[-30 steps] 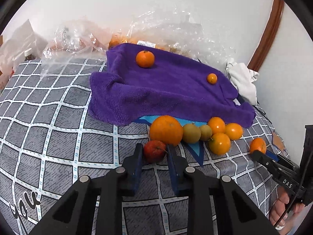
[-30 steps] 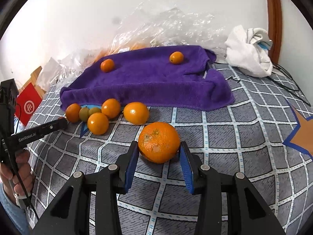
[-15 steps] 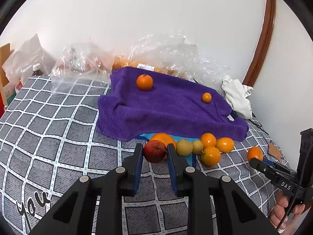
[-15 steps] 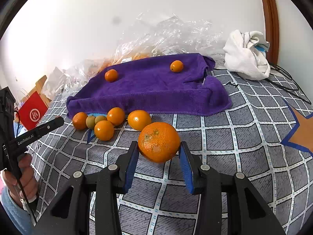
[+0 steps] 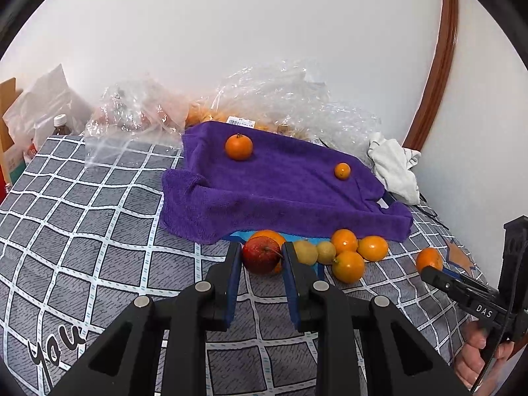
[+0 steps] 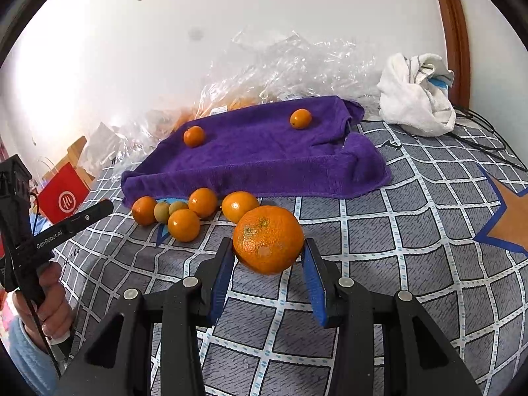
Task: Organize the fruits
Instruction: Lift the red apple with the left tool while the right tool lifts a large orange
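Two small oranges sit on the purple towel (image 5: 287, 194): one (image 5: 239, 146) near its far left corner, a smaller one (image 5: 342, 171) toward its right side. Just in front of the towel's near edge lies a cluster on the checked bedspread (image 5: 82, 217): four oranges (image 6: 183, 225) and two greenish-yellow fruits (image 5: 306, 252) (six in all, counted in the right wrist view).

The left gripper (image 5: 260, 257) is clamped narrowly on a red apple (image 5: 261, 254), held in front of the towel's near edge, with one cluster orange showing behind it. The right gripper (image 6: 269, 257) is closed on a large orange (image 6: 268, 239), both blue pads against its sides, just right of the cluster and in front of the towel. Both grippers point forward and downward toward the towel. A hand (image 6: 46, 300) grips the left handle; another hand (image 5: 478, 356) holds the right one.

Left and right of the towel the bedspread lies bare. Behind the towel, crumpled clear plastic bags (image 5: 280, 99) crowd the wall; a white cloth (image 6: 415, 95) sits off the towel's far right corner.
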The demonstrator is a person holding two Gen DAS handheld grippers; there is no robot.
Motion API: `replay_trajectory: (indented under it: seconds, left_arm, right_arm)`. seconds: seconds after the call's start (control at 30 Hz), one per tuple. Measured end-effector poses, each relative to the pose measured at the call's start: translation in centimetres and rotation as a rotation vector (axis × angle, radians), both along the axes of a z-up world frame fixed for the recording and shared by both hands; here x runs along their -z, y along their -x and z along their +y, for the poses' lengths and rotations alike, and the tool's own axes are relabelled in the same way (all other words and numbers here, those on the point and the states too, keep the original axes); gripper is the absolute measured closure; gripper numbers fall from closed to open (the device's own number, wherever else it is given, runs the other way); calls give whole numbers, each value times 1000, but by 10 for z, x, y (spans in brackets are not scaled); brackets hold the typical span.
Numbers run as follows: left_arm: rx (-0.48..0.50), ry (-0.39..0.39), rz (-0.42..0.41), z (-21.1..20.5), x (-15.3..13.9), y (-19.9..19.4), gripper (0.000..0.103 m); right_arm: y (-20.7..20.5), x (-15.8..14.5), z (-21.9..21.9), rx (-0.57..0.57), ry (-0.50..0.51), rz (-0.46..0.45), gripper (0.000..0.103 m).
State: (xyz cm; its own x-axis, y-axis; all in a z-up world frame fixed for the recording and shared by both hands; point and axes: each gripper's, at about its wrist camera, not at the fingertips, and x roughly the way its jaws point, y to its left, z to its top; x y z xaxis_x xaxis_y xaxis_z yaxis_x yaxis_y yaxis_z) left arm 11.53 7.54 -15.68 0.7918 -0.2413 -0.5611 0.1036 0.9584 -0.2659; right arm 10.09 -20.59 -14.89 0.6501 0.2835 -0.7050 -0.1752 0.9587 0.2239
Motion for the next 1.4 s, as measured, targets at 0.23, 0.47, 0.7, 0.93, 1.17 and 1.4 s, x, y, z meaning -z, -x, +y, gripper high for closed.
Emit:
replay_trajectory:
  seconds: [0.23, 0.47, 0.7, 0.93, 1.17, 1.4]
  left_arm:
    - [-5, 16, 1, 3, 1, 0, 80]
    - [-34, 28, -16, 9, -1, 1, 80]
    - [-24, 17, -22, 6, -2, 1, 80]
    - [-39, 39, -16, 11, -1, -1, 80]
    - [-51, 50, -74, 14, -11, 9, 80]
    - [-54, 51, -117, 17, -33, 17, 80]
  right_arm:
    - [2, -1, 0, -8, -10, -7, 61]
    - [2, 0, 0, -10, -16, -6, 61]
    - [3, -1, -4, -9, -41, -7, 61]
    - [2, -3, -7, 1, -52, -7, 61]
    - [6, -20, -11, -2, -67, -27, 61]
    - [-10, -58, -19, -27, -121, -56, 61]
